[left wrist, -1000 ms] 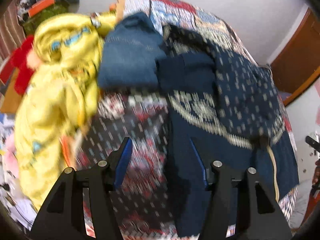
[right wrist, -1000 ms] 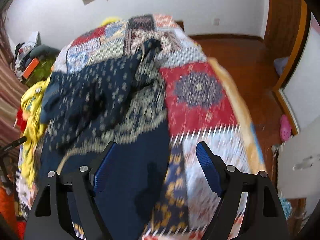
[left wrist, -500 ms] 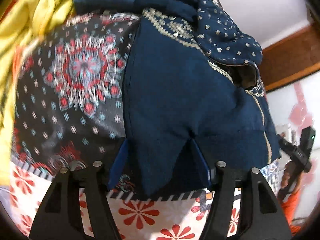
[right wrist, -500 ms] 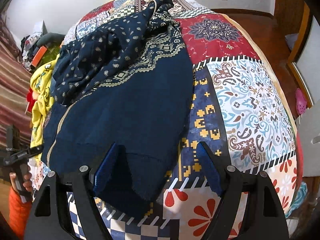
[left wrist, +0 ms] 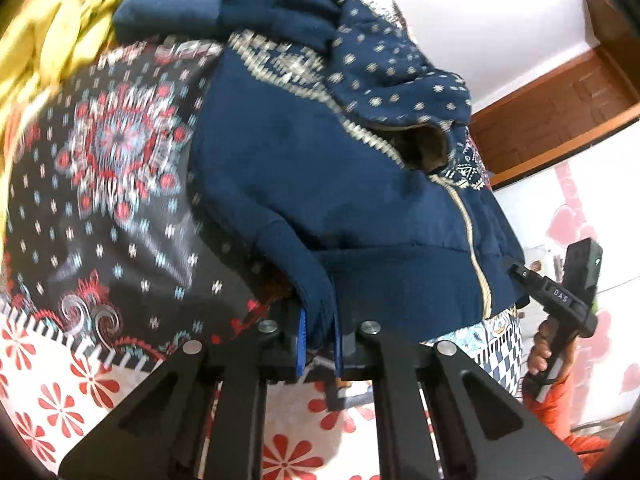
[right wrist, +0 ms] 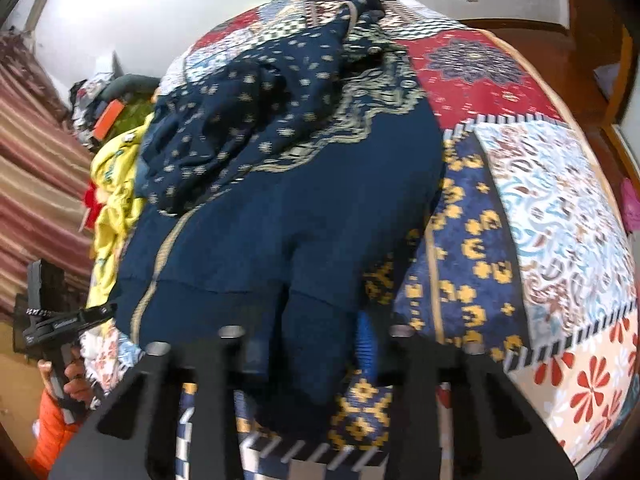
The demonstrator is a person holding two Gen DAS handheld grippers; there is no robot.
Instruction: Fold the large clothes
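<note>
A navy zip-up hooded jacket (left wrist: 320,184) with beige patterned trim lies on the patchwork bedspread (left wrist: 100,184), its hem toward me. My left gripper (left wrist: 319,340) is shut on the jacket's hem corner. In the right wrist view the same jacket (right wrist: 288,208) fills the middle, and my right gripper (right wrist: 312,352) is closed on the other hem corner, the cloth bunched between its blue pads. The right gripper also shows at the right edge of the left wrist view (left wrist: 560,300); the left gripper shows at the left edge of the right wrist view (right wrist: 52,320).
A yellow garment (right wrist: 112,200) and a folded blue garment (left wrist: 172,8) lie beyond the jacket on the bed's far side. The bedspread's edge (right wrist: 560,360) drops off near me. A wooden door (left wrist: 560,92) and a striped curtain (right wrist: 36,168) border the room.
Both grippers moved down to the jacket's hem and closed on its two corners. The left jaws went from wide open to shut; the right jaws narrowed onto the cloth.
</note>
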